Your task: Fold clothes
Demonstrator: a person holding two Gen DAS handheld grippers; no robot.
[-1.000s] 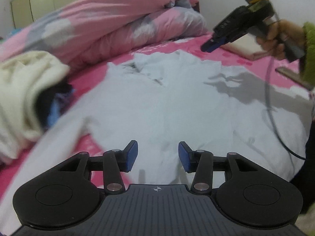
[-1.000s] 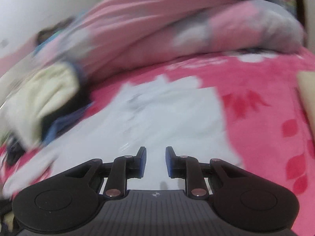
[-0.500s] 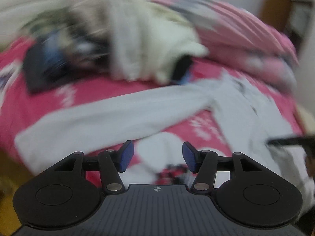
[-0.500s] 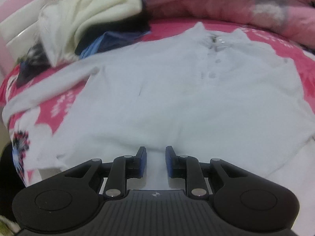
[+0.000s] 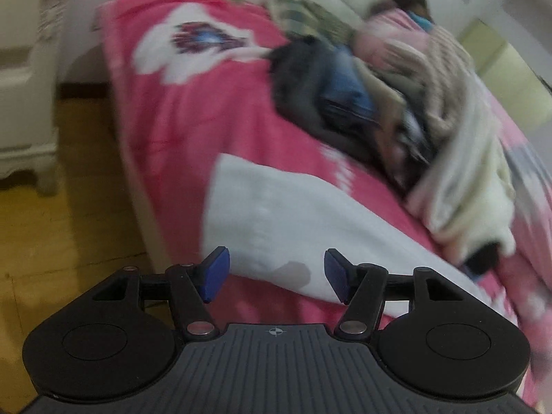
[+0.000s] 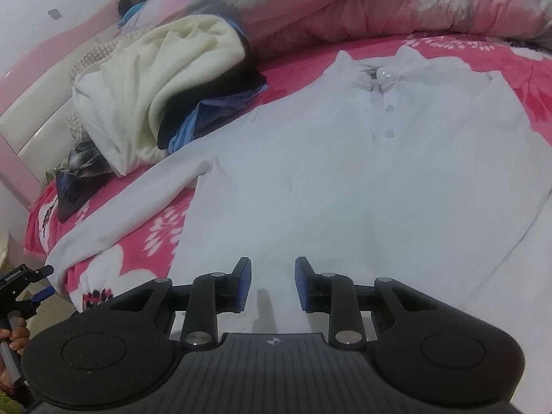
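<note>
Bed: pink floral bedspread covers the bed, its near-left corner dropping off to a yellow wooden floor beside a cream nightstand.
Shirt: white long-sleeved shirt lies flat and face up in the middle of the bed, collar toward the far side, a short row of buttons down the placket.
Sleeve: one sleeve stretches out to the bed's left corner — its cuff ends close to the edge, soft and smooth, slightly blurred in the left wrist view.
Open room: bare bedspread shows between sleeve and shirt body, and beyond the cuff toward the corner.
Clutter: heap of loose clothes, cream fleece over dark and blue fabrics, sits just beyond the sleeve; a bunched pink and grey quilt rises past the collar.
Left tool: jaws have just been opening and stand well apart above the cuff end, nothing between the blue pads.
Right tool: jaws have just been opening a little — parted, empty, over the shirt's lower hem area.
</note>
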